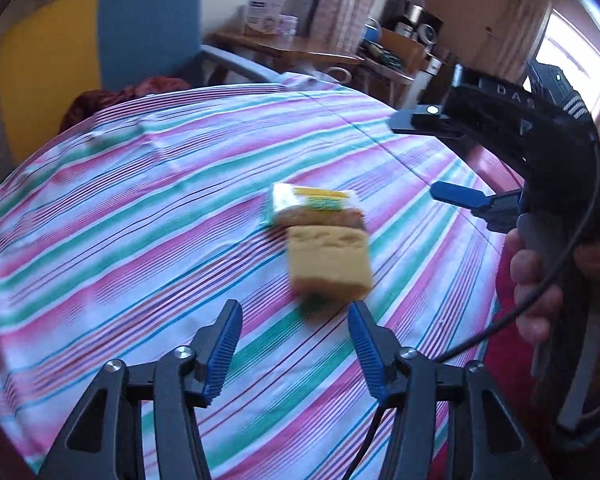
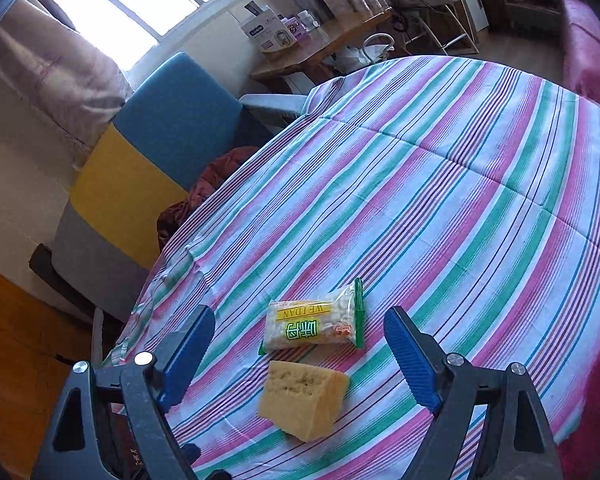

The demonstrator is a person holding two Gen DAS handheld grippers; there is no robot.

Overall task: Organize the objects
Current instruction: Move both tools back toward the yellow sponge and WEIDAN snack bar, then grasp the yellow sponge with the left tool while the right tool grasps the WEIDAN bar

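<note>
A yellow sponge block [image 1: 329, 258] [image 2: 303, 403] lies on the striped tablecloth [image 1: 140, 208] [image 2: 460, 184]. Just behind it lies a clear snack packet [image 1: 312, 204] [image 2: 315, 325] with green and yellow print. My left gripper [image 1: 296, 344] is open and empty, hovering just short of the sponge. My right gripper [image 2: 300, 354] is open and empty, above the sponge and packet, which lie between its fingers in view. The right gripper also shows in the left wrist view [image 1: 452, 192], held by a hand at the right of the table.
A blue and yellow chair [image 1: 140, 32] [image 2: 152, 152] stands at the table's far side with a red cloth [image 1: 112, 96] [image 2: 204, 196] on its seat. A wooden side table [image 1: 284, 46] [image 2: 320, 48] with boxes stands beyond. A red couch [image 2: 588, 52] is at the right.
</note>
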